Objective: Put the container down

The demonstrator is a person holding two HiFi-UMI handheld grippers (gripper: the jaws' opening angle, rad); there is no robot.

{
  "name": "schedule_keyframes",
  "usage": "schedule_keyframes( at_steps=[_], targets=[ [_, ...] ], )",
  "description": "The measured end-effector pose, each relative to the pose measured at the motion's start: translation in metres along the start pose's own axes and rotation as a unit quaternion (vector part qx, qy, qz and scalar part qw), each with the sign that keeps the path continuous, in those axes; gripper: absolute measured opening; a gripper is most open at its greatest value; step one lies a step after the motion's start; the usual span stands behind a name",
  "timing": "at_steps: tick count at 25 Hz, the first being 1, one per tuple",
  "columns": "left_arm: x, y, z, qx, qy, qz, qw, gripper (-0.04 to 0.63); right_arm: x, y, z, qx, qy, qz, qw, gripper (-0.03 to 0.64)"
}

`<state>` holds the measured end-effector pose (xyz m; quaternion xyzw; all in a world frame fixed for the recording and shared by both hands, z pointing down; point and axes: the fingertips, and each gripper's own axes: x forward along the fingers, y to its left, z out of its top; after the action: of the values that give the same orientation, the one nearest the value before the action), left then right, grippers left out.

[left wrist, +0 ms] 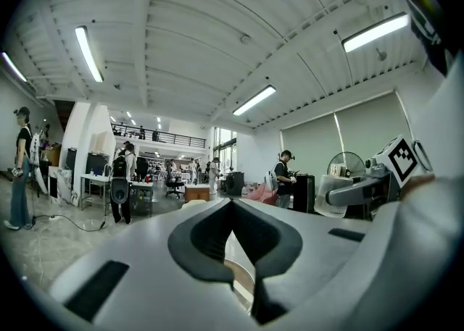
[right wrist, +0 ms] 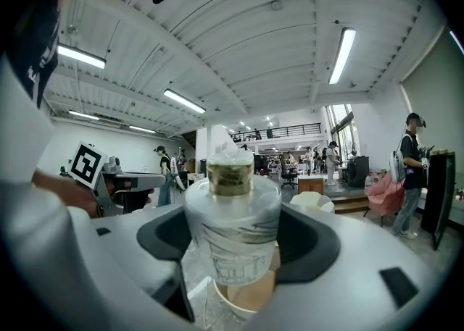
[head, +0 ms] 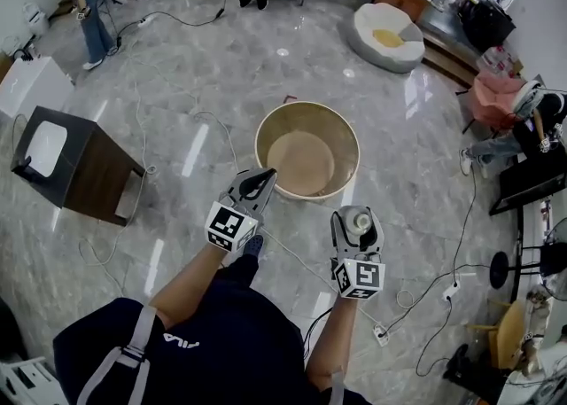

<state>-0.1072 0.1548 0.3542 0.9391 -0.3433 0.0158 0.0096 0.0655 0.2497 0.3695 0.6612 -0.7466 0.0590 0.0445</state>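
A clear frosted container (right wrist: pixel 232 239) with a gold neck and a white cap stands upright between the jaws of my right gripper (right wrist: pixel 233 264), which is shut on it. In the head view the container (head: pixel 361 216) and the right gripper (head: pixel 356 229) hang above the marble floor, just right of and nearer than a round wooden tub (head: pixel 266 133). My left gripper (head: pixel 258 183) is at the tub's near-left rim. Its jaws are shut with nothing between them (left wrist: pixel 232 205). A slice of the tub (left wrist: pixel 239 279) shows below them.
A dark side table (head: pixel 84 173) with a white tray stands on the left. Cables (head: pixel 213 120) run over the floor, with a power strip (head: pixel 381 334) near my feet. A white round seat (head: pixel 384 35) is far right. People stand at the room's edges.
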Motion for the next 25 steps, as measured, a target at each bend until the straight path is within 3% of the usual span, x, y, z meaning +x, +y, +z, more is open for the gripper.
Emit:
schedule_keyframes(
  at_steps=[5,14,25],
  targets=[
    [0.036,0.034,0.004,-0.009,-0.001,0.001,1.0000,0.025,0.042,-0.015,0.014,-0.004,-0.002,-0.008,1.000,0.337],
    [0.104,0.098,0.022,0.009,-0.012,-0.021,0.9997,0.025,0.124,-0.028,0.045,-0.012,-0.012,-0.030,0.999,0.337],
    [0.166,0.116,0.012,-0.007,0.000,-0.039,0.9992,0.025,0.178,-0.060,0.050,-0.014,-0.011,-0.033,0.999,0.337]
  ],
)
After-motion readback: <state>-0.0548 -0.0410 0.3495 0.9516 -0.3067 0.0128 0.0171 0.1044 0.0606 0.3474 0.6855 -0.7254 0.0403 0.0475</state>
